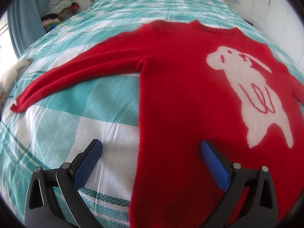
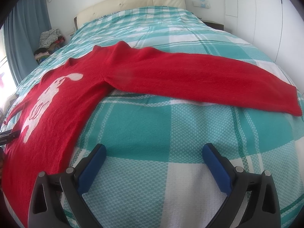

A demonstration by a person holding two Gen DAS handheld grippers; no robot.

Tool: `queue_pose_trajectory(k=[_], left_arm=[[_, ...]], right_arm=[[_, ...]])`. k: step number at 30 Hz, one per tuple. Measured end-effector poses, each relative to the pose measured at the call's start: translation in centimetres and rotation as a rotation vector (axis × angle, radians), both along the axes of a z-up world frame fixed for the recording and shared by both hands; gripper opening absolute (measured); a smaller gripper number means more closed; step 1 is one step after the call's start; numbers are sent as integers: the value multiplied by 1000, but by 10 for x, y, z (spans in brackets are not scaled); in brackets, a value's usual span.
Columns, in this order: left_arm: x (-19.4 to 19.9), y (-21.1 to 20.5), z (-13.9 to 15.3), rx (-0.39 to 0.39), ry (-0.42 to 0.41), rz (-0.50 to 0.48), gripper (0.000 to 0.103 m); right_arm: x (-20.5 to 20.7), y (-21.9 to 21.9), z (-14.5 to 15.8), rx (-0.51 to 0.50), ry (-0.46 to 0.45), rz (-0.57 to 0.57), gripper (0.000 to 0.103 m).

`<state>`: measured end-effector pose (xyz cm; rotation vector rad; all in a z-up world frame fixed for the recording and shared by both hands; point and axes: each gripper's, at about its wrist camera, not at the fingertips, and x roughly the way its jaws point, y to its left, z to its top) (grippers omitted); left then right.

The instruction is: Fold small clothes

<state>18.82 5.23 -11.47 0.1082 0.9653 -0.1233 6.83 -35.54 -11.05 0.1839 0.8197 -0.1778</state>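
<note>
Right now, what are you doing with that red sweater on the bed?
A person holding two grippers is about to fold the red sweater. It lies flat on the checked bedspread, front up, white animal picture showing, both sleeves spread out. The left gripper hovers over the sweater's left edge, the right gripper over bare bedspread beside it. Both have open jaws and hold nothing; no fold yet.
</note>
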Motion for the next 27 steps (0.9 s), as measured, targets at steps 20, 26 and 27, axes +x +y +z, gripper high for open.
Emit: queue_pose_trajectory(k=[20, 26, 27], left_arm=[[0, -1, -1, 11, 0, 2, 103], [0, -2, -1, 12, -1, 2, 103], [0, -2, -1, 12, -1, 2, 103]], right_arm=[[0, 0, 0, 0, 1, 0, 102], [0, 0, 0, 0, 1, 0, 102], [0, 0, 0, 0, 2, 0, 102]])
